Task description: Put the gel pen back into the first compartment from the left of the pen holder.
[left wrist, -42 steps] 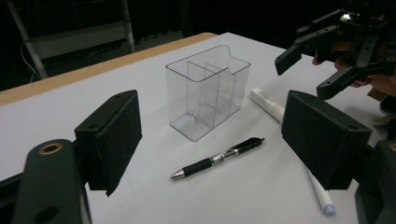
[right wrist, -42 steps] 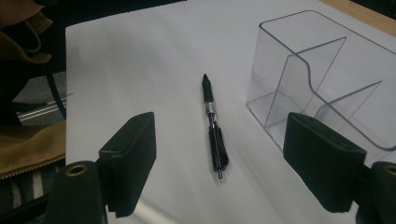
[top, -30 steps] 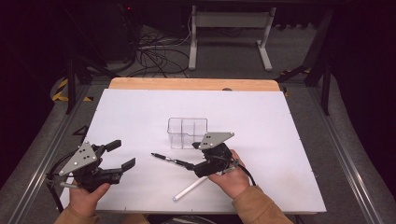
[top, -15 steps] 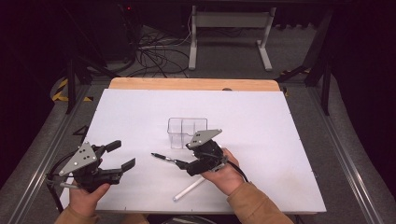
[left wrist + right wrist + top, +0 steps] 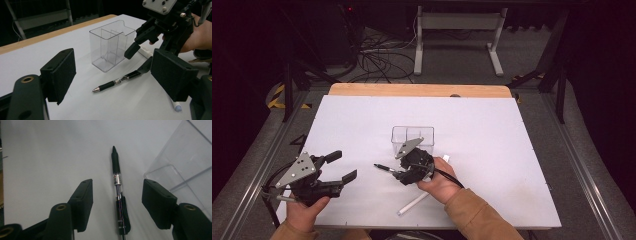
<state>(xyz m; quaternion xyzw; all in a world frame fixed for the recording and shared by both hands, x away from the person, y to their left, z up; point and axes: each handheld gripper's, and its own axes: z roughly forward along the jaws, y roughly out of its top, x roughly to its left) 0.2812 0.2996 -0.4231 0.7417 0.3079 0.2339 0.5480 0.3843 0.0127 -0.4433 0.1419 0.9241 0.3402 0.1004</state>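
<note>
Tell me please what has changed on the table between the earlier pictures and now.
The right tongs moved to the left, toward the person's left side, along the black pen; they now straddle its rear end, open, not gripping it. The left tongs stayed open in place. The pen, the clear organizer and the white marker did not move.

Clear plastic divided organiser box point(image 5: 413, 140): being seen upright mid-table.
White marker pen point(image 5: 414, 204): being seen lying near the front edge.
White table point(image 5: 512, 165): being backed by a wooden strip point(image 5: 412, 90).
</note>
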